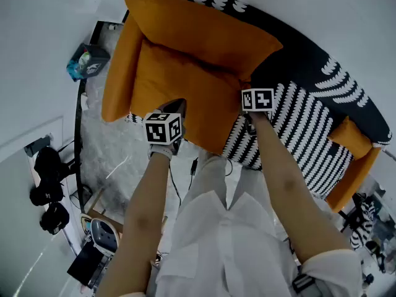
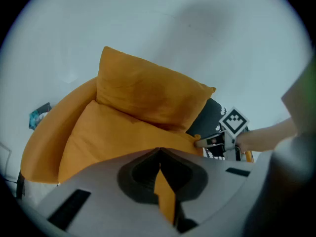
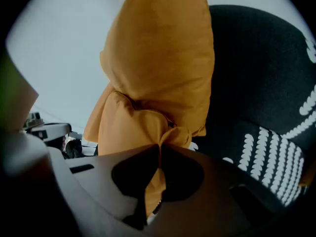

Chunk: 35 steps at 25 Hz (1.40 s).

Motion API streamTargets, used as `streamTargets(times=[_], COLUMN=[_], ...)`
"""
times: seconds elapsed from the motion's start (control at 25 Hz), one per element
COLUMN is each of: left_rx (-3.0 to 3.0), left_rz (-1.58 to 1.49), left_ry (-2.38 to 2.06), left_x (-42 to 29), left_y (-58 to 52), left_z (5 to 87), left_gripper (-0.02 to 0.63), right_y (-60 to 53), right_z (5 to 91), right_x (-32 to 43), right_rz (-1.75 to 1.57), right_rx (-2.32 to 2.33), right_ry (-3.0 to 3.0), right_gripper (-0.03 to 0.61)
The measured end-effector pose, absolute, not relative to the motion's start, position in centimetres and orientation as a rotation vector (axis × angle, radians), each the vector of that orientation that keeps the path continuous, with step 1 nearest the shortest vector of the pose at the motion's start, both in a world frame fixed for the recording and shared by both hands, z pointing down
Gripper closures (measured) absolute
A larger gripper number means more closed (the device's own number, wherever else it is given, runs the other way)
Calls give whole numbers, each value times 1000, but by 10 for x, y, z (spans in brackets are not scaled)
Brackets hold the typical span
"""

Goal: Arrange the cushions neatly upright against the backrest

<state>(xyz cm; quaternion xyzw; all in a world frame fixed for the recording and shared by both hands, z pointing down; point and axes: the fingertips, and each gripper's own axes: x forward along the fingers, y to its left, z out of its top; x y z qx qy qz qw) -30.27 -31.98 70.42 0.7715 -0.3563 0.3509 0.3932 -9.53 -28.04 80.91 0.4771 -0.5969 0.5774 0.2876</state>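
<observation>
Currently: both grippers clenched on the front cushion.
The left gripper (image 2: 159,151) and right gripper (image 3: 159,145) pinch the near edge of the front cushion (image 1: 179,91), slumped before the rear cushion (image 1: 198,30) at the backrest (image 1: 309,57). Risk: thin fabric pinches may slip on lifting, and the rear cushion crowds the backrest.

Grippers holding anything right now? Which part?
Both are shut on the front orange cushion: the left gripper pinches its near edge, the right gripper its right-hand corner.
</observation>
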Motion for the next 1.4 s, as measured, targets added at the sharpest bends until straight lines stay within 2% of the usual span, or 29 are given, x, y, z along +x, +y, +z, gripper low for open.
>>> streamTargets(times=[0.36,0.8,0.88,1.08,1.4], left_rx=[1970,2060,2082,2102,1990], left_rz=[877,890,923,1044,1252], left_ry=[-936,-837,-832,-860,-931], left_x=[-304,-222,-209,-203,-238], left_y=[-313,-299,-306,-341,-386], left_z=[678,662,666,689,727], left_gripper=[597,583,541,373,277], right_y=[-249,-213,-205,-189,-192], right_z=[721,676,677,691,694], right_x=[-107,62,82,98,100], right_rz=[1222,989,993,1038,1075], right_rx=[1230,1445,1471,1504,1547], right_ry=[-1876,-1728,-1694,-1650,-1625], right_gripper=[561,561,561,561,561])
